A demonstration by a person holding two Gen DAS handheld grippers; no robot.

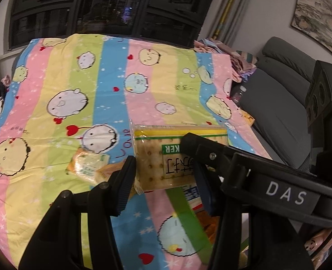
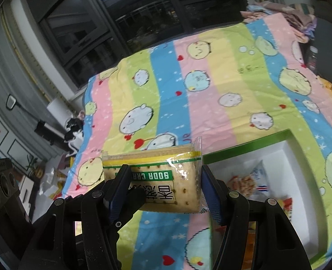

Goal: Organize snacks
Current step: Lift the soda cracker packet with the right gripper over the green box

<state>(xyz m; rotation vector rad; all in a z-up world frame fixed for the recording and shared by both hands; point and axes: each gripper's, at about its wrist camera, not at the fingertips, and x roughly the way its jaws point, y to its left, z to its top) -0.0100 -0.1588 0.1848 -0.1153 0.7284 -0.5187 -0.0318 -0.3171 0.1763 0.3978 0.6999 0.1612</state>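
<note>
Seemingly midway, both the left tongs (image 1: 163, 168) and right tongs (image 2: 164, 180) clamp one cracker pack (image 2: 152, 180) above the bed (image 2: 211, 90), beside the box (image 2: 287, 132) already holding some snacks, with another pack (image 1: 87, 166) left out.

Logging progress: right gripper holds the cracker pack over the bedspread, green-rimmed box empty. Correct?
No: the green-rimmed box holds snack packets, per the right wrist view. The right gripper does hold the cracker pack over the bedspread.
</note>
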